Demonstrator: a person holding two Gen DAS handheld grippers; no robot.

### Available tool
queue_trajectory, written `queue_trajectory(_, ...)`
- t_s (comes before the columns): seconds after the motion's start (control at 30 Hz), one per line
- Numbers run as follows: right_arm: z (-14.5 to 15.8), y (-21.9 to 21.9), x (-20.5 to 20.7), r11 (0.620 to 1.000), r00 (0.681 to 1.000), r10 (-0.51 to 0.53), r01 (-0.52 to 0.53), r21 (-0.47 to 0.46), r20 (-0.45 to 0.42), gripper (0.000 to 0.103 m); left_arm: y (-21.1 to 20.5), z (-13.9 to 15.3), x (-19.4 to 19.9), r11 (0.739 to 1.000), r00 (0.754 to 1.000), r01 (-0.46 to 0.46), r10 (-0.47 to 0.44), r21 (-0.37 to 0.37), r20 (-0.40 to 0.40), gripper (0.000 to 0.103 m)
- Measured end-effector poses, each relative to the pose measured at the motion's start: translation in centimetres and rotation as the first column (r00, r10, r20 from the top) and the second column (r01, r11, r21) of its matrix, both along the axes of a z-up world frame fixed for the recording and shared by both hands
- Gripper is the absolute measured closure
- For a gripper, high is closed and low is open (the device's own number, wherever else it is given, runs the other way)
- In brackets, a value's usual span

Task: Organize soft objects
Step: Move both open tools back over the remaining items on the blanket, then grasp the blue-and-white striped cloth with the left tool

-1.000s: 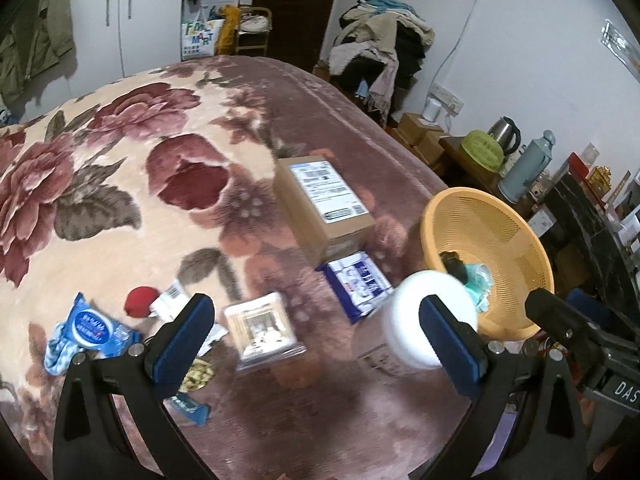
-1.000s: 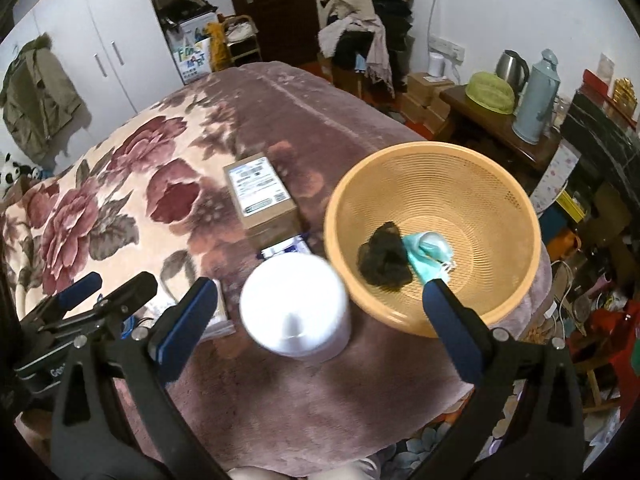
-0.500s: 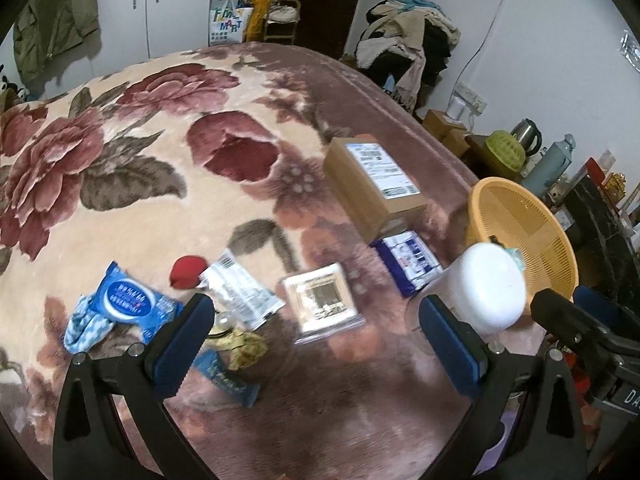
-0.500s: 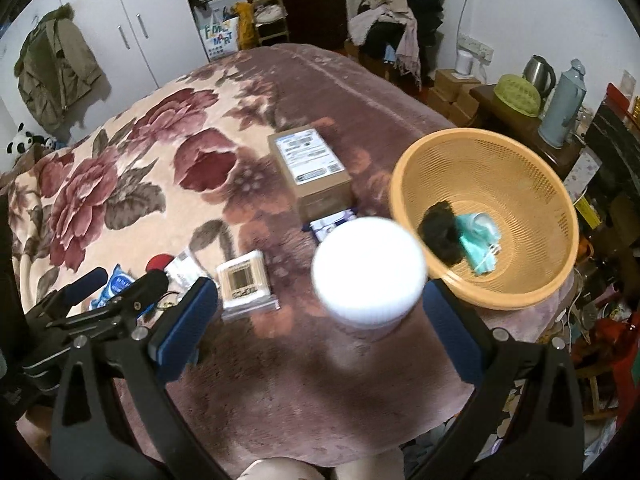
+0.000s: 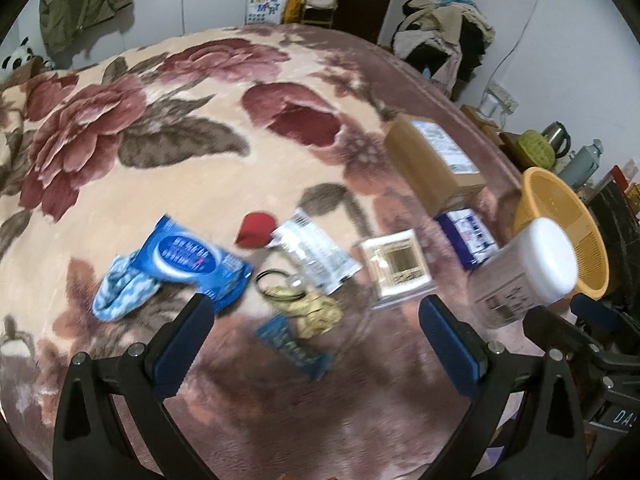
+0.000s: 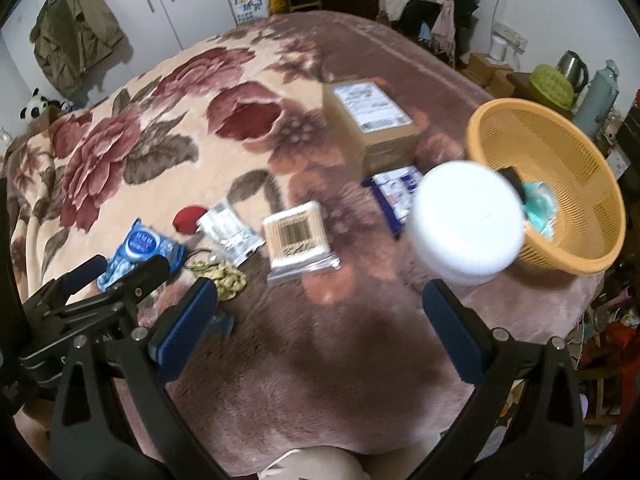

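Both tools, left [image 5: 316, 332] and right [image 6: 320, 312], gape wide and empty above the floral blanket-covered bed [image 5: 192, 184]; blue-white patterned cloth [image 5: 120, 292] lies at the left tool's 10 o'clock, orange plastic mesh basket [image 6: 580, 160] at the right tool's 2 o'clock

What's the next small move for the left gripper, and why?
Probably lower the left gripper onto the yellow scrunchie and close. Its jaws are open and empty, and the scrunchie lies on the blanket just ahead between the pads. The basket already holds soft items, so it looks like the drop spot. The right gripper is also open.
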State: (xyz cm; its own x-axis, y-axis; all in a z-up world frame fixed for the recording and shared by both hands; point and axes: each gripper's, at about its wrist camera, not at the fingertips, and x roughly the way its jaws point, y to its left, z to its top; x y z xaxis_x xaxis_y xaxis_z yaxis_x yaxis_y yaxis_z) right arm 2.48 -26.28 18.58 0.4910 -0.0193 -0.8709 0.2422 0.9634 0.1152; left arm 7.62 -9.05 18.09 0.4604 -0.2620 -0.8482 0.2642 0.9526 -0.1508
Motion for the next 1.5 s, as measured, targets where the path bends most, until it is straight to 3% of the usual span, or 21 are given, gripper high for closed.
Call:
queue_trajectory(0.7, -6.6, 4.2, 1.4, 0.999, 0.991, 0.032, -0.029, 0.027, -0.132, 0.0, 5.2, -6.9, 0.6, 0.998, 0.992, -0.041, 0.045, 0.038, -0.115, 0.001)
queue_trajectory(1.3, -10.0, 5.4, 2.3, 0.998, 0.982, 0.049, -0.041, 0.05, -0.182, 0.0, 8.3, -9.5, 1.0, 0.994, 0.981, -0.1, 0.106, 0.046, -0.163, 0.001)
queue_trajectory(1.5, -11.0, 5.1, 2.4, 0.997, 0.98, 0.051, -0.039, 0.067, -0.194, 0.0, 11.2, -9.6, 1.1, 0.986, 0.973, -0.161, 0.165, 0.032, -0.159, 0.001)
